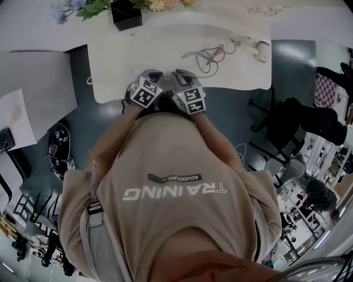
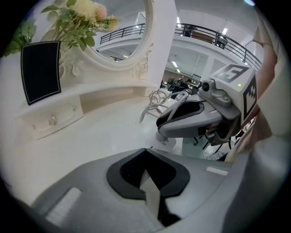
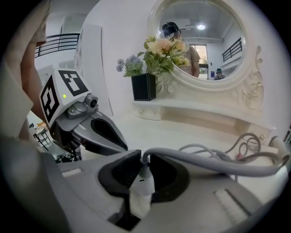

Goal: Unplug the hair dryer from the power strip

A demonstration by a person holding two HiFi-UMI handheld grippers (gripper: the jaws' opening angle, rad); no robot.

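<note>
Two tools sit side by side at the near edge of the white table (image 1: pixel 165 44). The right tool (image 3: pixel 141 175) is clamped on one white plug (image 3: pixel 142 182), from which a single grey cable (image 3: pixel 213 161) runs off to the right across the table. The left tool (image 2: pixel 148 175) has its pads drawn together, with only a thin pale sliver between them that I cannot identify. One white hair dryer (image 1: pixel 260 50) lies at the far right of the table, well apart from both tools, beside a loose coil of thin cords (image 1: pixel 212 55). One black vase (image 1: pixel 126 15) of flowers (image 3: pixel 163 50) stands at the far left, and one oval mirror (image 3: pixel 204 36) rises behind.
</note>
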